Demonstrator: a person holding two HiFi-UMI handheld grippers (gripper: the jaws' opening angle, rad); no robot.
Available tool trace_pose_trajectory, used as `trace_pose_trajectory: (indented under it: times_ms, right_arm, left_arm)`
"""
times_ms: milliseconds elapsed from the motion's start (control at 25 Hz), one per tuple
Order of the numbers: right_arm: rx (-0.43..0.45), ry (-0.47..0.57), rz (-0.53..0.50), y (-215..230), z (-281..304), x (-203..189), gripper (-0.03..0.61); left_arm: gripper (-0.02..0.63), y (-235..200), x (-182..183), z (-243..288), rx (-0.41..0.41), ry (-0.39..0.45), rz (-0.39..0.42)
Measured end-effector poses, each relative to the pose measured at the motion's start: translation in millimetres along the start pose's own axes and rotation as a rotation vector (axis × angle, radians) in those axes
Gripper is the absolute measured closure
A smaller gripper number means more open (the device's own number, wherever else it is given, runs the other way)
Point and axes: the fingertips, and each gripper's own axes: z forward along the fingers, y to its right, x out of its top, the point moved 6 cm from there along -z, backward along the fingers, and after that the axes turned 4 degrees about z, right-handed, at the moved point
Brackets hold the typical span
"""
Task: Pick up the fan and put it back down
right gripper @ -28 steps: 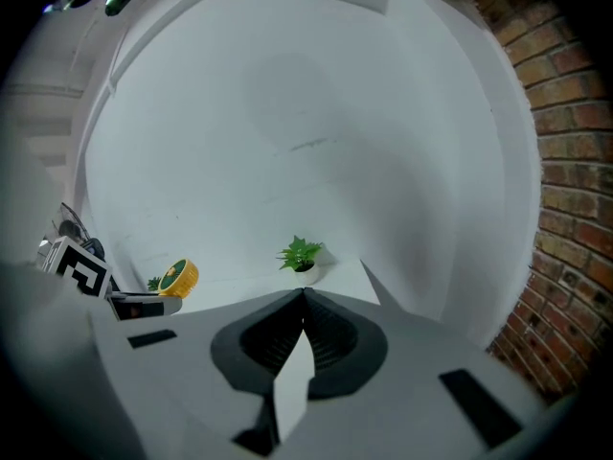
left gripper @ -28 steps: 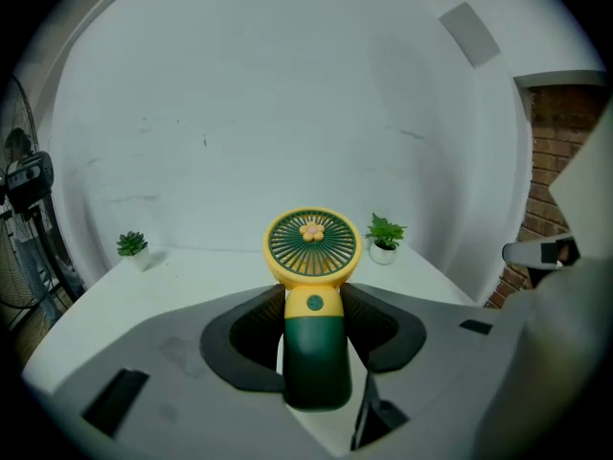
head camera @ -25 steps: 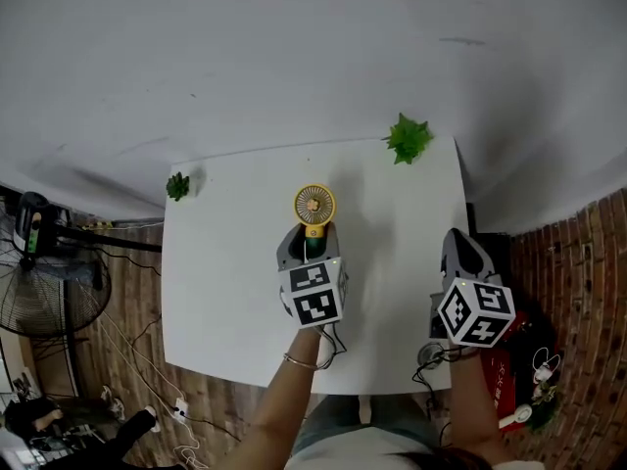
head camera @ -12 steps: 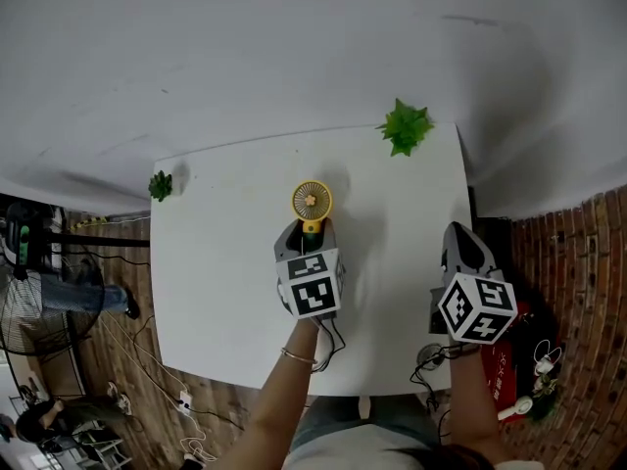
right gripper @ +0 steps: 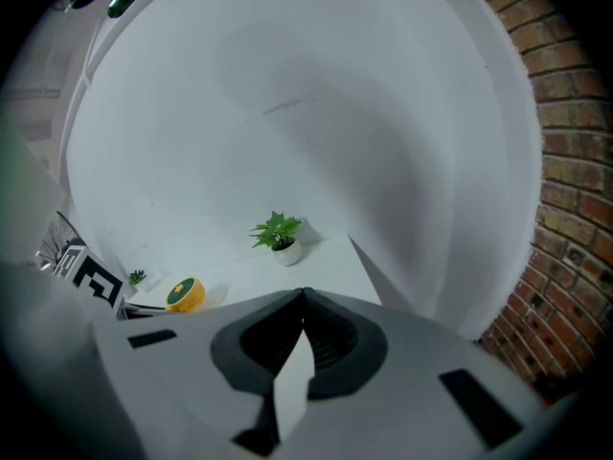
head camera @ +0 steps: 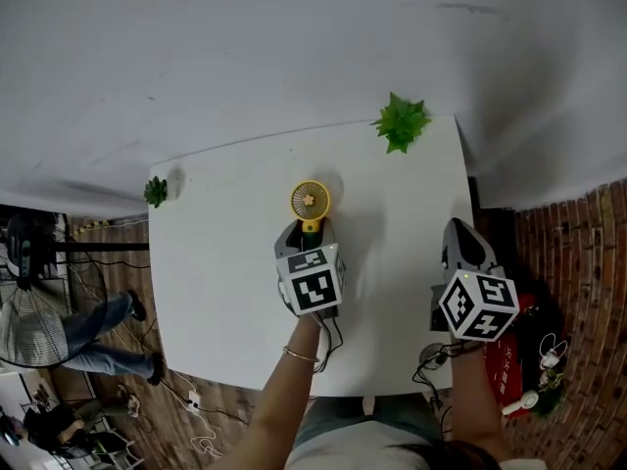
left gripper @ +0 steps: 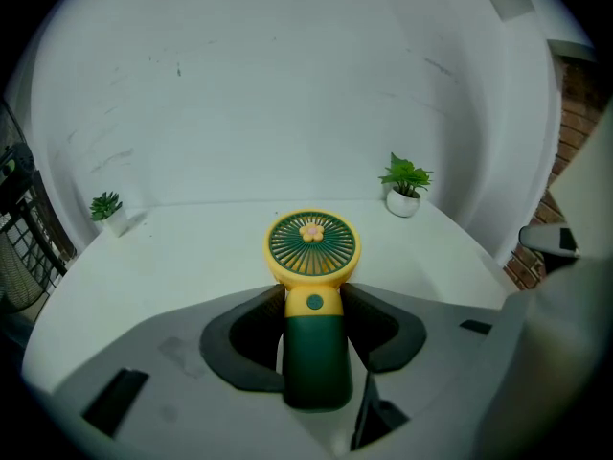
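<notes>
Near the middle of the white bench (head camera: 211, 272), the fan (left gripper: 311, 247) stands upright between the fingers of the left gripper (left gripper: 313, 300), which press from both sides on its yellow neck, just above the dark green handle. Whether its foot rests on the bench I cannot tell. If the fingers part before the foot sits flat, the fan, which looks top-heavy, may tip onto its grille or roll. A tilted set-down risks the same, and drawing back with one pad touching the neck could drag it over. The right gripper (right gripper: 305, 293) hangs at the bench's right edge, fingers closed together on nothing, well apart from the fan, so it offers no steadying.
</notes>
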Motion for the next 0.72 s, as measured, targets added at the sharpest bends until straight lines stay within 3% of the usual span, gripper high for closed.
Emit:
trace_pose_trajectory:
  times_ms: [720]
  right_arm:
    - [-0.011,-0.001,0.013,0.7,-0.5,-1.3,0.578]
  left_arm:
    - [0.434,2.4,-9.6,7.7,-0.01,-0.057,-0.015]
